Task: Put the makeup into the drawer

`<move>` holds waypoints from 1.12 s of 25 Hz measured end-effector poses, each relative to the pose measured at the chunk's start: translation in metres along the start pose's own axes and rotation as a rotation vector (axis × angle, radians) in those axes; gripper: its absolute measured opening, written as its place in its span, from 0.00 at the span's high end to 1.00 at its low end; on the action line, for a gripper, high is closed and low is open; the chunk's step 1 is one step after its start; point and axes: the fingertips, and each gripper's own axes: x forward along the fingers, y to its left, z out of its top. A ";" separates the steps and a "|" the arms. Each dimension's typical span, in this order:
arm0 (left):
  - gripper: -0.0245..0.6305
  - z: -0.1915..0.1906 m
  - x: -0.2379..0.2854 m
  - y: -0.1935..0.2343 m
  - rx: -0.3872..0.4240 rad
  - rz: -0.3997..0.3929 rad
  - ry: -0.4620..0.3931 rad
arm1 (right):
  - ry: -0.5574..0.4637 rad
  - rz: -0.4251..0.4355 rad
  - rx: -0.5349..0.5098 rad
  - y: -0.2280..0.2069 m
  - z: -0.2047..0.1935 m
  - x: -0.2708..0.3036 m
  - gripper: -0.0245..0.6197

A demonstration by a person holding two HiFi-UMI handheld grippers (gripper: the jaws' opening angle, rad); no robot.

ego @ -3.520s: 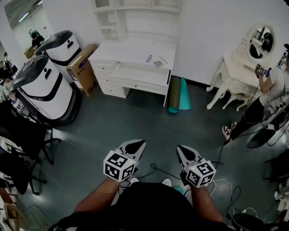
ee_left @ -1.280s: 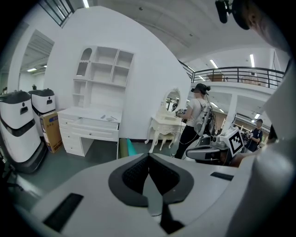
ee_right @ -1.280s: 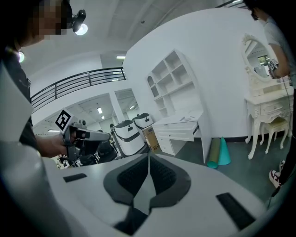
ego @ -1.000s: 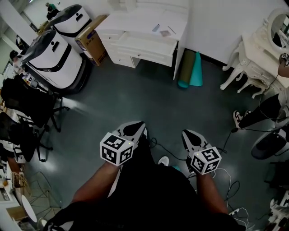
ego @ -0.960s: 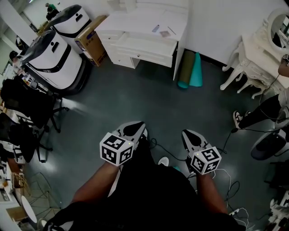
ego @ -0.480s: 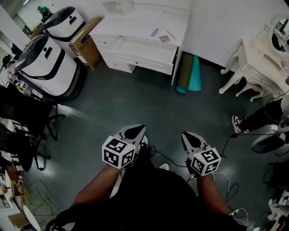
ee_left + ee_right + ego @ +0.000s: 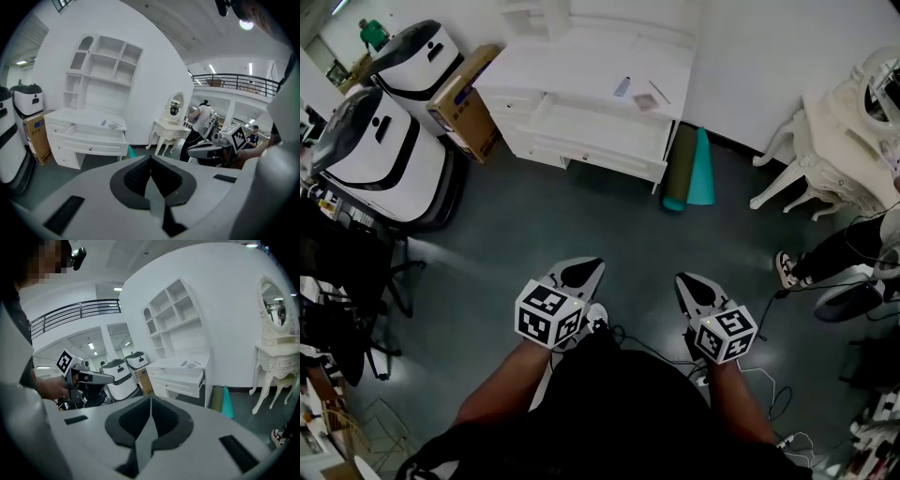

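A white desk (image 7: 581,70) stands against the far wall with its wide drawer (image 7: 600,127) pulled open. On the desktop lie a small tube (image 7: 622,86), a flat compact (image 7: 645,100) and a thin pencil (image 7: 660,92). My left gripper (image 7: 586,268) and right gripper (image 7: 682,279) hover side by side over the dark floor, well short of the desk. Both are shut with nothing between the pads. The left gripper view shows its jaws (image 7: 151,159) closed and the desk (image 7: 89,136) ahead at the left. In the right gripper view the jaws (image 7: 151,399) are closed and the desk (image 7: 183,373) is ahead.
Two white machines (image 7: 380,159) and a cardboard box (image 7: 464,112) stand left of the desk. Rolled green and teal mats (image 7: 689,169) lean at its right end. A white dressing table (image 7: 834,131), a person's legs (image 7: 825,258) and floor cables (image 7: 769,309) are at the right.
Both grippers have been carried forward across the floor towards the desk, which now sits larger and lower in the head view. Their jaws have stayed shut.
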 end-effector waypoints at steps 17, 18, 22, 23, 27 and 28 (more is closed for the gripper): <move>0.95 0.042 0.017 0.109 0.002 -0.095 -0.001 | 0.013 -0.101 -0.031 -0.003 0.058 0.105 0.92; 0.95 0.042 0.019 0.111 0.001 -0.098 0.001 | 0.015 -0.105 -0.030 -0.005 0.060 0.107 0.92; 0.95 0.042 0.026 0.117 0.001 -0.107 0.008 | 0.021 -0.107 -0.029 -0.013 0.063 0.116 0.92; 0.95 0.043 0.027 0.119 0.002 -0.107 0.010 | 0.021 -0.105 -0.030 -0.015 0.065 0.119 0.92; 0.95 0.045 0.039 0.131 0.010 -0.096 0.024 | 0.007 -0.091 -0.033 -0.024 0.072 0.133 0.92; 0.95 0.047 0.044 0.135 0.013 -0.092 0.026 | 0.004 -0.087 -0.032 -0.027 0.073 0.137 0.92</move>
